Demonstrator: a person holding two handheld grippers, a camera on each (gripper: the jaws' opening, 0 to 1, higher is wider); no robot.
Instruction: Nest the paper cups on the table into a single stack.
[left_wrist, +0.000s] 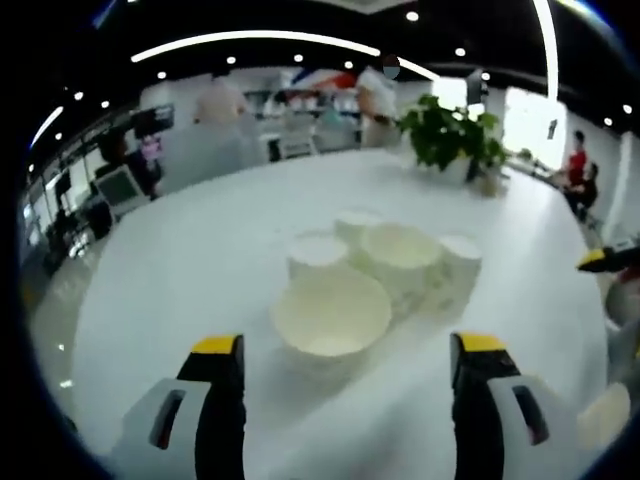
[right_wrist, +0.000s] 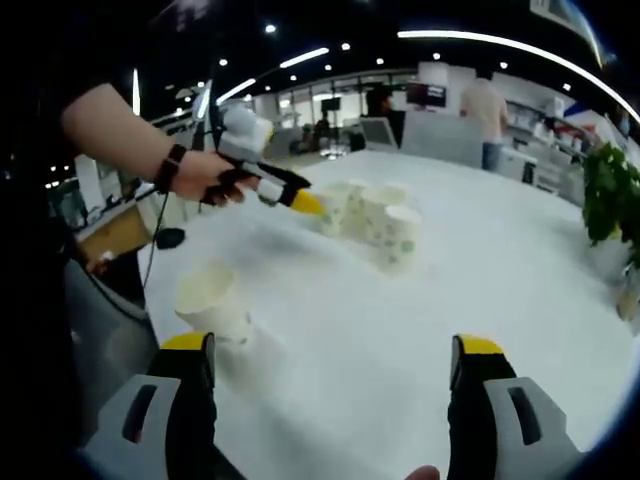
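Left hand-held gripper (left_wrist: 347, 365) open, cups (left_wrist: 385, 265) just ahead

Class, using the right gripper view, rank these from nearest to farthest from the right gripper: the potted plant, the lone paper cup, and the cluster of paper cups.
1. The lone paper cup, just ahead of the right gripper, near its left jaw.
2. The cluster of paper cups, mid-table, with the left gripper reaching them.
3. The potted plant, at the far right table edge.
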